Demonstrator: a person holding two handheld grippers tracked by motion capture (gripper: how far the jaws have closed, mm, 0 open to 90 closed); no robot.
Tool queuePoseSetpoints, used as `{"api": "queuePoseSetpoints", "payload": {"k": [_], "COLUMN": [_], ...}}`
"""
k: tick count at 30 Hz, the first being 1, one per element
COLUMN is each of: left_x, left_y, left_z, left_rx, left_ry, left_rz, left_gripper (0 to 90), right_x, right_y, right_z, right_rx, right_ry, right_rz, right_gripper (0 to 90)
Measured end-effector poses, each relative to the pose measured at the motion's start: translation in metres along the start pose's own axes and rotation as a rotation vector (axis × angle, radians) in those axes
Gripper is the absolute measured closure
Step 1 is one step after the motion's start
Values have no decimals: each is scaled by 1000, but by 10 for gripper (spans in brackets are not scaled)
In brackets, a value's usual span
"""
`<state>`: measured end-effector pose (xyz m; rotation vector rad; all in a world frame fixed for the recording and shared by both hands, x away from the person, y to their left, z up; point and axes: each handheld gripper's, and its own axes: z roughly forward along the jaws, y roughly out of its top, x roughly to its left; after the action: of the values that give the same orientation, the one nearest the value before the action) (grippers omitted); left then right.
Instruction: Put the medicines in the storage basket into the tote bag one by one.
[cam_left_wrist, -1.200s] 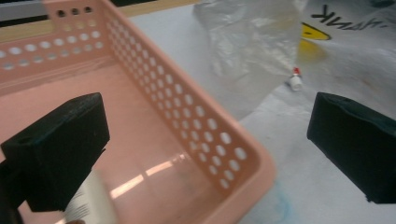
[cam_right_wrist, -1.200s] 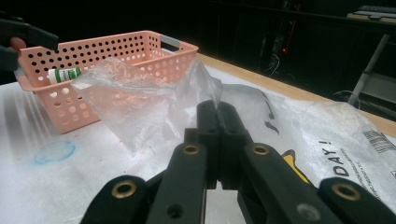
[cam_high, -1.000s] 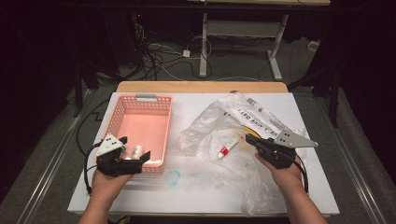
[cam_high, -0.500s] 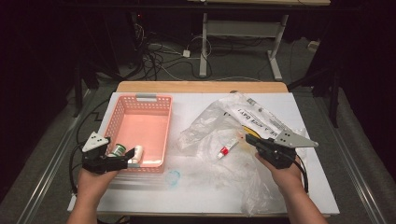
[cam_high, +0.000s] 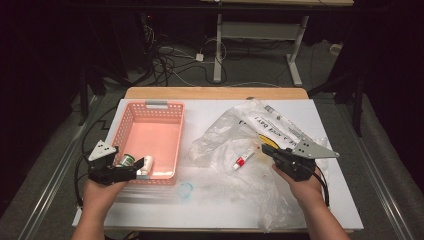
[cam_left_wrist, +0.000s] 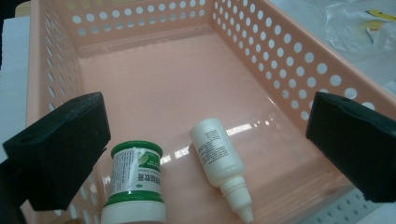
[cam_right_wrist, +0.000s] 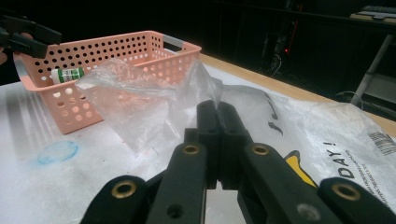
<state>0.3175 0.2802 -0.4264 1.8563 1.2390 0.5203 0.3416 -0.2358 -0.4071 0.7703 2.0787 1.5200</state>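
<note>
Pink basket (cam_left_wrist: 289, 60) holds a green-labelled bottle (cam_left_wrist: 134, 179) and a white dropper bottle (cam_left_wrist: 219, 161), lying apart between open jaws.

Left hand-held gripper (cam_high: 142, 167) gapes wide; right hand-held gripper (cam_high: 266, 150) is clamped closed

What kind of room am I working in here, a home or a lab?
Probably a lab or recording workspace: a white-topped table in a dark room, loose cables on the grey floor, and a height-adjustable desk frame behind.
</note>
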Motion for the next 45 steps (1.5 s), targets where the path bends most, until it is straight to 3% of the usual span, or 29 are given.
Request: {"api": "queuePoseSetpoints", "payload": {"k": [8,12,16,19,22,24,28,31,36,45], "left_x": [-2,-4,2,8,13,17,20,22,28,36], "left_y": [10,21,30,36,42,45,49,53,57,54], "left_z": [7,13,18,23,27,31,40,46,47,39], "left_rx": [44,93,133,198,247,282,363,440,548,589], "left_ry": [-9,10,10,8,-13,-30,-37,-28,-6,12], "left_rz": [-7,15,-17,-13,-11,-33,-26,-16,-36,-66], "left_gripper": [0,2,19,42,119,154,248,293,354,448], "right_x": [0,0,0,0,1,1,2,2,3,5], "right_y": [1,2,2,2,3,3,4,3,1,1], "right_z": [0,-1,-3,-2,-2,-2,-1,0,1,2], "right_rx": [4,-3,-7,-3,-4,-6,-5,-1,4,6], "right_ry": [-2,-2,4,8,8,10,15,17,18,25], "right_rz": [0,-9,-8,-6,-4,-6,-7,-2,-7,-9], "right_gripper": [900,900,900,900,900,900,900,900,900,900]}}
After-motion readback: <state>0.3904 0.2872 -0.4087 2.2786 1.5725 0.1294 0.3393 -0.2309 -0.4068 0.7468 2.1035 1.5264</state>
